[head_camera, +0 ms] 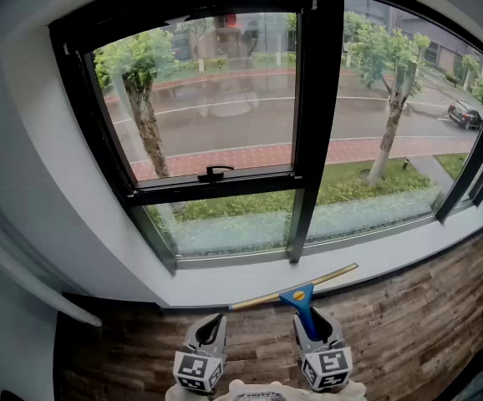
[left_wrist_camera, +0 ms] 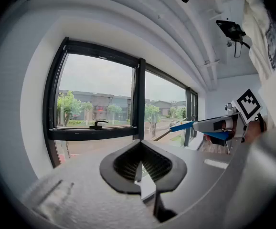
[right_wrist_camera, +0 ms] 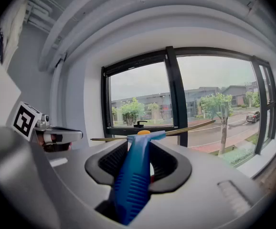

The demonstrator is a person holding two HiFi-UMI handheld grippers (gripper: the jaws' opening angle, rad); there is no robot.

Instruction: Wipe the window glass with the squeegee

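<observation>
Facing a wide, black-framed window (head_camera: 225, 124) with a street and trees outside. Below it a pale sill (head_camera: 409, 253), and nearer in, a wood-plank floor (head_camera: 409, 324). Not yet on the glass, so judged to be the approach before a first stroke.

Holding the squeegee (head_camera: 302, 295) low, close to the sill's edge and well apart from the panes. Clamped on its blue handle with the right gripper (head_camera: 312, 328), pressing the ribbed grip from both sides. Handle pointing out along the jaws, with the long thin blade crossways at the far end, slanted with its right end nearer the sill. Carrying nothing in the left gripper (head_camera: 211, 331), which is closed on itself and empty. Held just beside the right one at about the same height, both aimed toward the window.

For a good stroke, probably:
- Raise the blade to the top of a pane and level it first, to avoid leaving one end off the glass.
- Lay the whole edge flat rather than one corner, and lean the handle back a little.
- Pull down in one steady pass with even pressure.
- Steer clear of the centre post (head_camera: 312, 124) and the small black latch (head_camera: 215, 172) on the left pane's lower rail; either could catch the blade.
- Keep the clamp firm on the handle to stop the head twisting.
- Keep the spare gripper off the glass.
</observation>
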